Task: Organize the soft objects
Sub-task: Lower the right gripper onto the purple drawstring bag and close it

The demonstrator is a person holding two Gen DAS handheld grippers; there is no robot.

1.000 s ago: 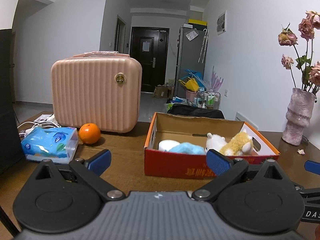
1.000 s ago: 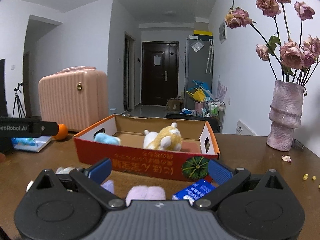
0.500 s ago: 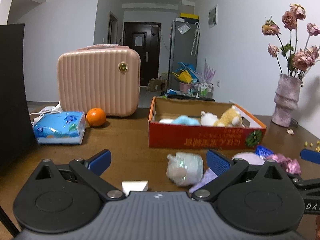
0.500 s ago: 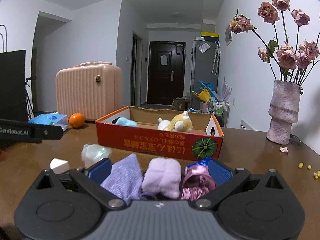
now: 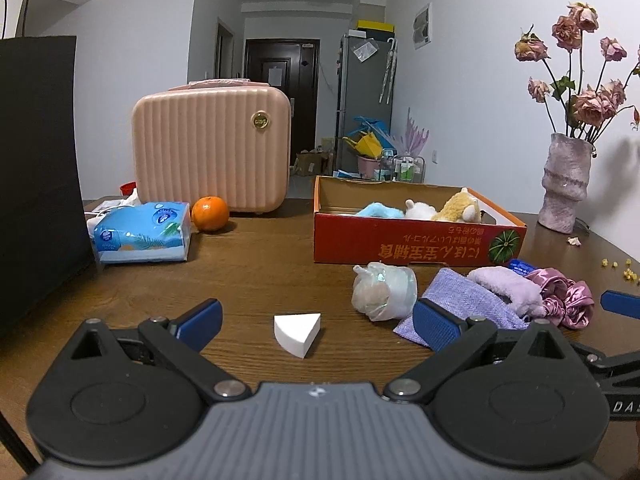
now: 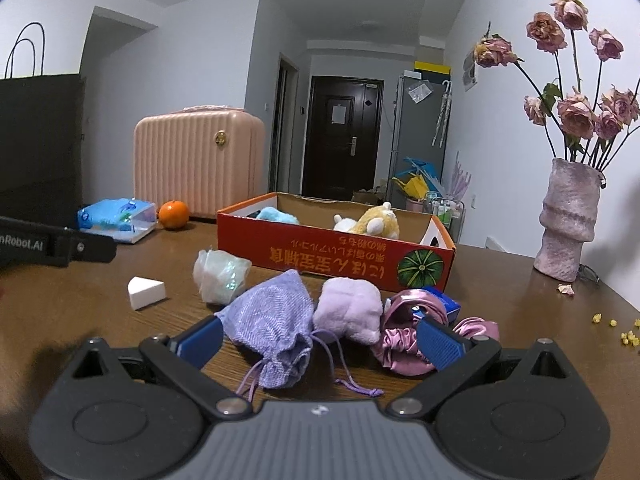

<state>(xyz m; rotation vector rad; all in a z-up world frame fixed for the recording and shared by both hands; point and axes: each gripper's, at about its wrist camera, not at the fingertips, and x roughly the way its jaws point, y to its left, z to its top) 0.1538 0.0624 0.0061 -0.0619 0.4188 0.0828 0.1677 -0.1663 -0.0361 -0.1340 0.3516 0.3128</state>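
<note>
A red cardboard box (image 5: pixel 400 246) (image 6: pixel 320 252) on the brown table holds a blue plush (image 5: pixel 378 211), a white plush and a yellow plush (image 6: pixel 378 220). In front of it lie a white sponge wedge (image 5: pixel 298 332) (image 6: pixel 145 292), a clear bag bundle (image 5: pixel 382 290) (image 6: pixel 220 276), a lilac drawstring pouch (image 6: pixel 272 328) (image 5: pixel 468 306), a pale purple plush (image 6: pixel 350 308) and a pink satin scrunchie (image 6: pixel 404 338) (image 5: pixel 564 296). My left gripper (image 5: pixel 316 320) is open around the sponge wedge's near side. My right gripper (image 6: pixel 320 340) is open, pouch and purple plush between its fingers.
A pink hard case (image 5: pixel 212 148) stands at the back left with an orange (image 5: pixel 210 213) and a blue tissue pack (image 5: pixel 142 232) before it. A black paper bag (image 5: pixel 36 176) fills the left edge. A vase of dried roses (image 6: pixel 568 220) stands at the right.
Both grippers have drawn back from the box and dropped lower, bringing the loose items in front of the box into view. Both stay open.
</note>
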